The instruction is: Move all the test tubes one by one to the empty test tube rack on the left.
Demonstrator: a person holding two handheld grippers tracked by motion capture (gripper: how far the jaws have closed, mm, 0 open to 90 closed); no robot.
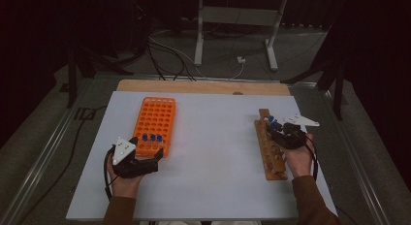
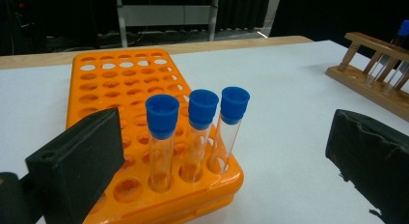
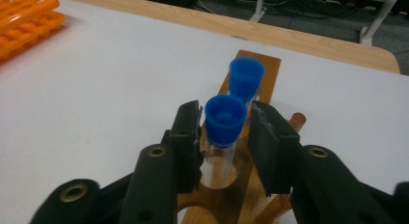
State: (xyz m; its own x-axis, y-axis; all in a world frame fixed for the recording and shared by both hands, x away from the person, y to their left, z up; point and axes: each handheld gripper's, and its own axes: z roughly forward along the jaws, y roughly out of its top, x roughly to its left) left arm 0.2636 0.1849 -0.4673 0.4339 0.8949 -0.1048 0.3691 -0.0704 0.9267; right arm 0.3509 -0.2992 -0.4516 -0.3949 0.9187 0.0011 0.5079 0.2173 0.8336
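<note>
Test tube [image 3: 223, 125] between your right gripper [image 3: 224, 137] jaws stands upright in the wooden rack [image 3: 251, 195], long axis vertical, blue cap up — clear glass, a round flared plastic cap. The flat black pads sit close on either side of it, though you cannot tell whether they press yet. A second capped tube [image 3: 245, 79] stands just behind. Your left gripper [image 2: 217, 156] is spread wide, holding nothing, facing three capped tubes [image 2: 195, 132] upright in the orange perforated plastic rack [image 2: 120, 79] — all on the smooth white table [image 2: 289, 98].
</note>
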